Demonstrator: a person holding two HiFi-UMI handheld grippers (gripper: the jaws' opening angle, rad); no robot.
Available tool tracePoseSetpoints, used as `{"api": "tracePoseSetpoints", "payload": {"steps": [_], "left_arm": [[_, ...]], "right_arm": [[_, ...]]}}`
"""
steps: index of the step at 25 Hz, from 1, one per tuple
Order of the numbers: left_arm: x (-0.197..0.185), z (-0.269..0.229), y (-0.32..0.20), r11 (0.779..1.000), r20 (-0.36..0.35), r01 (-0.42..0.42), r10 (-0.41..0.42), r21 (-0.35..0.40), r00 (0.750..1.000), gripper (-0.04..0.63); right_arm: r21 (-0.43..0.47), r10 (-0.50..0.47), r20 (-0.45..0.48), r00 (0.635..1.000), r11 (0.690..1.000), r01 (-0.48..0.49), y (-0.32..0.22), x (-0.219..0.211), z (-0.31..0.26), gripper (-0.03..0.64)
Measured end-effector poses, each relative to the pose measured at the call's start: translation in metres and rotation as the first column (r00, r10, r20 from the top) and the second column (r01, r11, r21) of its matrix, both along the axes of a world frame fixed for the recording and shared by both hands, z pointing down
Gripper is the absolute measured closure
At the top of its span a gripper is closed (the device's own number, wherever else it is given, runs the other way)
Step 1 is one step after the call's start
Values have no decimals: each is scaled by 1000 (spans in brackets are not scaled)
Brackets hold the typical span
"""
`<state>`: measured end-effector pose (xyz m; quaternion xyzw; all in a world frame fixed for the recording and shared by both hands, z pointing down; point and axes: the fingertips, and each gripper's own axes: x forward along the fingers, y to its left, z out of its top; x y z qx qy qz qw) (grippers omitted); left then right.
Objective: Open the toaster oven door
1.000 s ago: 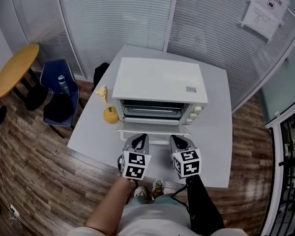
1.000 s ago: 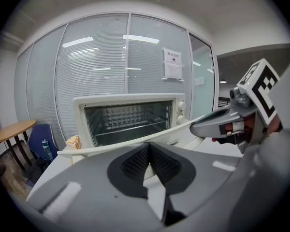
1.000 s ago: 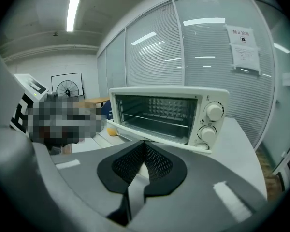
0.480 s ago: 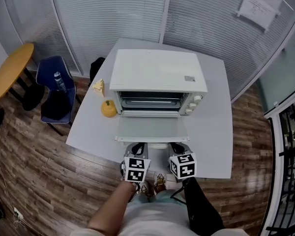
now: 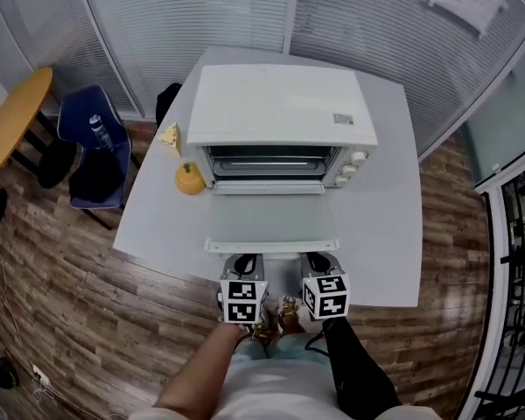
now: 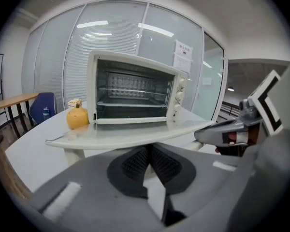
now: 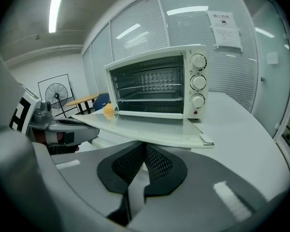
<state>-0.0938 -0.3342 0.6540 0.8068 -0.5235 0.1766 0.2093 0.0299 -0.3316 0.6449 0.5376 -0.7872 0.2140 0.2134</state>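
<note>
The oven [image 5: 280,116] stands in the middle of the head view on the table [image 5: 385,234]. Its door [image 5: 271,221] lies folded down flat towards you, with the cavity open behind it. Your left gripper [image 5: 244,261] and right gripper [image 5: 318,259] sit side by side at lower centre. Their tips are just at the door's front edge, the left one below its left half and the right one below its right half.

In the left gripper view the door runs as a pale shelf across the middle of the frame, just above that gripper's tips. The ribbed pads [image 6: 135,163] are pressed together with nothing between them. The right gripper view shows the same: the pads [image 7: 157,162] meet, they hold nothing, and the door's edge crosses just above them (each view also catches the other gripper at its side).

You cannot tell from any view whether either tip touches the door or only sits beside it. The grippers' own bodies cover most of the handle along the front edge. A yellow object [image 5: 189,179] rests on the table left of the oven, too small to make out. The frame's bottom edge cuts off your arms.
</note>
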Motion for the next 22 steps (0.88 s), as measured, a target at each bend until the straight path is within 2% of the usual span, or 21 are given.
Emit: {"api": "tracePoseSetpoints", "payload": {"steps": [3, 8, 16, 19, 22], "left_arm": [[-3, 13, 2, 1000, 2, 7, -7, -6, 1000, 537], [-4, 25, 5, 999, -35, 33, -34, -22, 999, 538], [-6, 34, 11, 997, -43, 71, -71, 4, 997, 537], [-7, 41, 16, 997, -32, 77, -77, 6, 997, 538], [-7, 52, 22, 998, -8, 60, -60, -24, 998, 537]], "right_arm": [[8, 15, 17, 1000, 1000, -15, 2, 1, 9, 614], [34, 37, 27, 999, 999, -38, 5, 2, 20, 614], [106, 82, 16, 996, 991, -83, 13, 6, 27, 614], [98, 95, 12, 995, 991, -96, 14, 7, 36, 614], [63, 105, 7, 994, 992, -105, 19, 10, 47, 612]]}}
